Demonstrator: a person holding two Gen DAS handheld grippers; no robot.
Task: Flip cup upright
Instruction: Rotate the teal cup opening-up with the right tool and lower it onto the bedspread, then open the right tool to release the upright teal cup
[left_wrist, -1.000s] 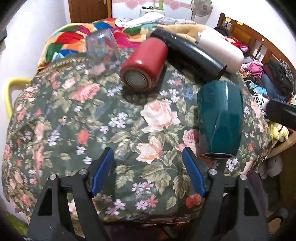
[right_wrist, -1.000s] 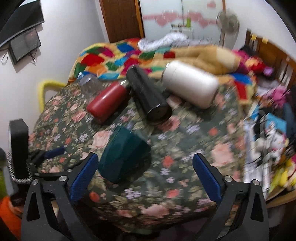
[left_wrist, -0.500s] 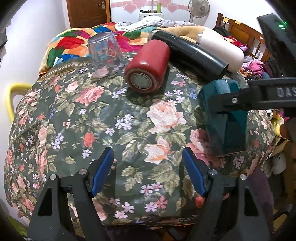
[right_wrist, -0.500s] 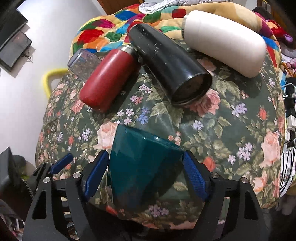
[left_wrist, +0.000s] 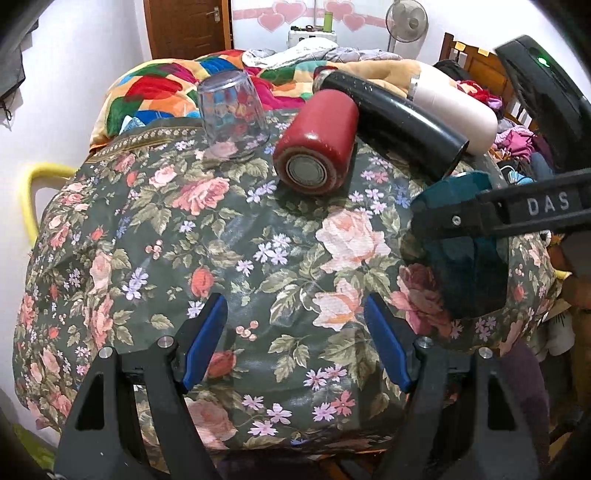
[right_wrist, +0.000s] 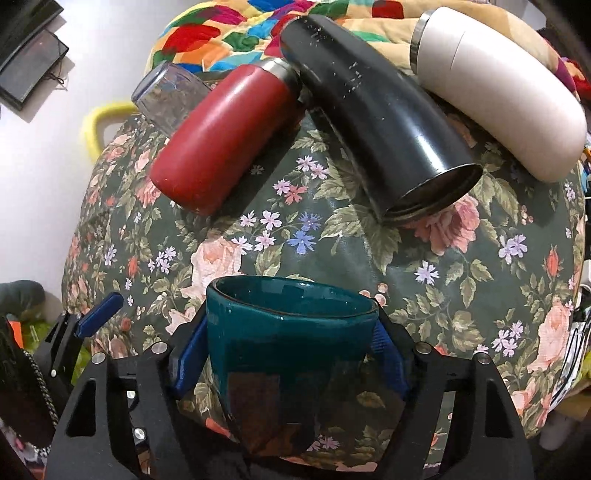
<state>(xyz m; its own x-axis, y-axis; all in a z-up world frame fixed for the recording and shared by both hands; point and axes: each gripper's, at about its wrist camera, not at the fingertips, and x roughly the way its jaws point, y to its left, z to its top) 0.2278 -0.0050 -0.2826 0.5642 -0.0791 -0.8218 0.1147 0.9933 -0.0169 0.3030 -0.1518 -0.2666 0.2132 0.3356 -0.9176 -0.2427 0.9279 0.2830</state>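
Note:
A dark teal ceramic cup (right_wrist: 288, 343) lies on its side on the floral cloth, its open mouth turned away from my right wrist camera. My right gripper (right_wrist: 286, 354) is shut on it, one blue pad on each side. In the left wrist view the cup (left_wrist: 465, 266) sits at the right with the right gripper's black finger (left_wrist: 517, 210) across it. My left gripper (left_wrist: 295, 343) is open and empty, low over the near edge of the cloth.
A red flask (right_wrist: 221, 144), a black tumbler (right_wrist: 376, 125) and a white flask (right_wrist: 495, 96) lie on their sides at the back of the cloth. A clear glass (left_wrist: 231, 114) stands upside down at the back left. A colourful blanket (left_wrist: 159, 88) lies behind.
My right gripper came in from the right over the teal cup and shut on it. The cup's mouth now shows to the right wrist camera. My left gripper stayed open and barely moved.

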